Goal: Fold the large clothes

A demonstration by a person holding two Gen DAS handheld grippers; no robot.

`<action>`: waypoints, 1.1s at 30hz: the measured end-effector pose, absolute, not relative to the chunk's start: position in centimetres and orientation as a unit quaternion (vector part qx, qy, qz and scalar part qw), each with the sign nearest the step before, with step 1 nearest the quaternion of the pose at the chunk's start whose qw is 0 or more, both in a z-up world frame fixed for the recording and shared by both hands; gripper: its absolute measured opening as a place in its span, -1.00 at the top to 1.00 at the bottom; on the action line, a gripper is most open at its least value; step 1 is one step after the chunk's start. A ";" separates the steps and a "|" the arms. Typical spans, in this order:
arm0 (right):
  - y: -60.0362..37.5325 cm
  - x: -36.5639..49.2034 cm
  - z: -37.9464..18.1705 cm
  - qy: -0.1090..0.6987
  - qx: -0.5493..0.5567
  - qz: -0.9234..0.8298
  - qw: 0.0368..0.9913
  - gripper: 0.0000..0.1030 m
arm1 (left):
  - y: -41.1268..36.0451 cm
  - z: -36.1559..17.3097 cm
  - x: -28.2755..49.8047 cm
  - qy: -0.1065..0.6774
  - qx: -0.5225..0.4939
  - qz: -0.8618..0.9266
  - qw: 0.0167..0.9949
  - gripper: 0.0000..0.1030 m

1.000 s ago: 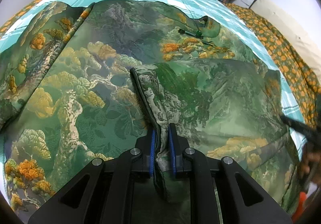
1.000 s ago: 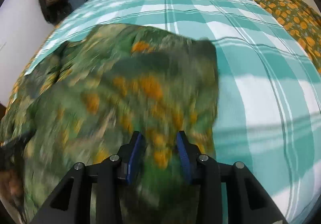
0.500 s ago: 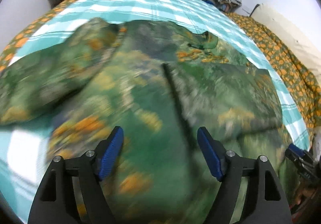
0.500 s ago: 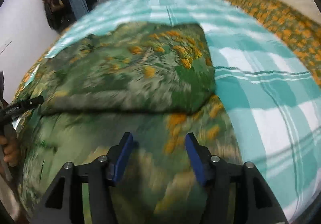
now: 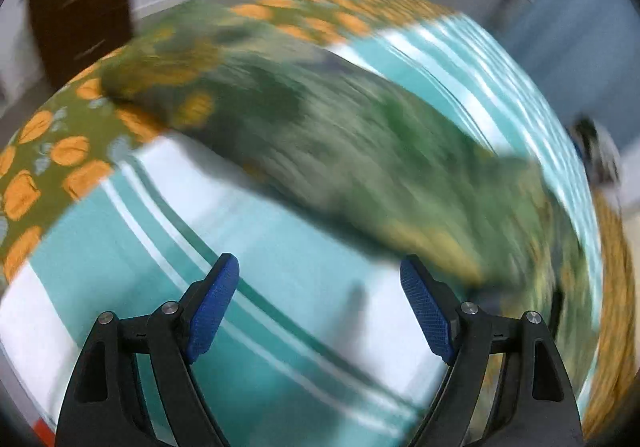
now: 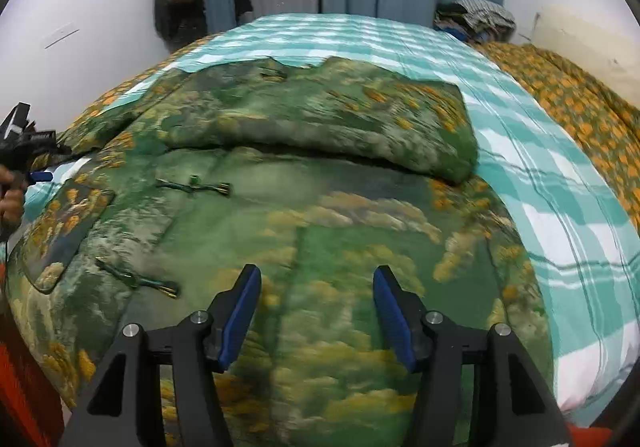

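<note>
One green landscape-print padded garment (image 6: 320, 215) on teal-checked bed (image 6: 560, 207); orange-patterned quilt (image 6: 580, 107) beside. Left tool (image 5: 320, 287) & right tool (image 6: 318, 287): both apart, empty.

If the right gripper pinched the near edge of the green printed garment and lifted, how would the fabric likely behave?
The green garment would probably drape and sag, since its folded-over sleeve slumps softly onto the body. It looks padded, so likely bulky and fairly heavy. The sheen suggests it may slip between the open right gripper pads.
</note>
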State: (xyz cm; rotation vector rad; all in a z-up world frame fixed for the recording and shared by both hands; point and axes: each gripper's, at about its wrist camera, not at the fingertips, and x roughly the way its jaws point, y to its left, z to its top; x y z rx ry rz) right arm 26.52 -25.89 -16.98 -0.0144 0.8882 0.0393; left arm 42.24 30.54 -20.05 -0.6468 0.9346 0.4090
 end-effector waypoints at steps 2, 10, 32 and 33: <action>-25.0 26.4 -17.0 0.429 -0.015 0.028 0.903 -0.16 | 33.3 -20.9 43.1 0.433 -0.333 0.220 0.808 -0.64; -23.1 26.0 -17.9 0.442 -0.037 0.041 0.895 -0.16 | 39.5 -21.6 44.3 0.353 -0.417 0.282 0.788 -0.56; -24.0 25.8 -17.5 0.427 0.004 0.042 0.903 -0.16 | 6.8 -6.1 44.2 0.273 0.105 -0.024 0.956 0.82; -24.2 25.6 -17.3 0.425 0.006 0.041 0.904 -0.16 | 4.7 -7.1 43.8 0.277 0.124 -0.042 0.952 0.82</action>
